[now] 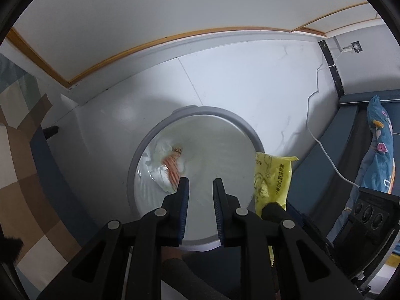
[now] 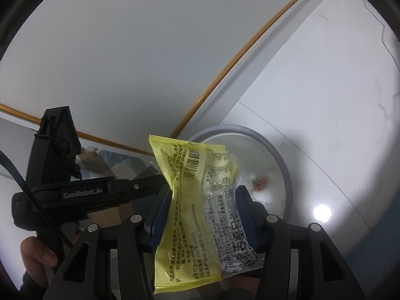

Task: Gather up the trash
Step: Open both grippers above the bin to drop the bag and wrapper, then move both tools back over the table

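Right wrist view has the right gripper [image 2: 200,210] clamped on a crumpled yellow wrapper [image 2: 190,192], held just short of the grey-rimmed bin [image 2: 285,165] so it can drop straight in. Left wrist view shows the left gripper [image 1: 201,187] nearly closed on nothing, hanging over the bin's mouth; tissue and a striped wrapper [image 1: 172,167] already lie inside. Around the bin, pale floor [image 1: 250,80].

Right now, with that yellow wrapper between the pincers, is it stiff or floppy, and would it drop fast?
Probably floppy: the yellow wrapper is creased and buckled between the right gripper pads. It looks empty and partly see-through, so likely very light and apt to flutter rather than drop straight into the bin.
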`<state>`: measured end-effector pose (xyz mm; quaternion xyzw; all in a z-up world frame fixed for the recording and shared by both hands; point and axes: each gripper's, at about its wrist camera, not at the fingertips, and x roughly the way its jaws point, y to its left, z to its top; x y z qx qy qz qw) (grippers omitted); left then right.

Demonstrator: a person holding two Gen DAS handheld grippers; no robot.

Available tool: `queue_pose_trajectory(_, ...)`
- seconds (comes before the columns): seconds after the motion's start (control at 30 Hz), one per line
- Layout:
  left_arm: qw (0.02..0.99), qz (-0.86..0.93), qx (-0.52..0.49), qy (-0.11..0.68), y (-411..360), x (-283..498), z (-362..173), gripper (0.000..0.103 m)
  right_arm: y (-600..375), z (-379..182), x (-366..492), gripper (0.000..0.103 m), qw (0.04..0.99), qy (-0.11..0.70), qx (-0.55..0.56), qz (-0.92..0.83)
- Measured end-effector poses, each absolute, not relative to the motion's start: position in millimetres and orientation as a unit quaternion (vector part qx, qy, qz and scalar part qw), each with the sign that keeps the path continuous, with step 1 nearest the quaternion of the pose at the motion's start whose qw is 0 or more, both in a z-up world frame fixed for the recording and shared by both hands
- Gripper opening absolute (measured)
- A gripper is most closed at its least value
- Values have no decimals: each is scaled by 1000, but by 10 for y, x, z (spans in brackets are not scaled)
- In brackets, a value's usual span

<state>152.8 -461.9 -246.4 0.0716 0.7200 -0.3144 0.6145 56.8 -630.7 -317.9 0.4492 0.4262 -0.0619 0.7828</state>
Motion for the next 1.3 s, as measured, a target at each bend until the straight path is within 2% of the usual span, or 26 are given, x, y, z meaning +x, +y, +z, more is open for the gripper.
queue_pose_trajectory(0.2, 625, -310, 80, 713, -4571, 1512, -2396, 20, -6318, -3269, 573, 54, 776, 435, 452, -66)
queue_pose_trajectory(0.27, 629, -311, 80, 708, -4570, 1508, -2361, 36, -6308, -3279, 586, 61, 775, 440, 448, -73)
queue_pose_trajectory(0.37, 642, -308, 77, 697, -4528, 1520, -2300, 51, -6304, -3296, 588, 68, 775, 446, 441, -81)
queue_pose_trajectory(0.4, 646, -309, 74, 694, -4513, 1526, -2278, 51, -6305, -3302, 584, 72, 774, 449, 439, -84)
queue_pose_trajectory(0.57, 652, -309, 79, 688, -4501, 1538, -2219, 52, -6276, -3370, 592, 72, 775, 457, 428, -89)
queue_pose_trajectory(0.8, 659, -313, 78, 680, -4452, 1543, -2106, 53, -6322, -3313, 595, 83, 773, 464, 420, -100)
queue_pose_trajectory(1.3, 679, -318, 68, 659, -4261, 1515, -1771, 53, -6195, -3112, 403, 91, 781, 484, 386, -85)
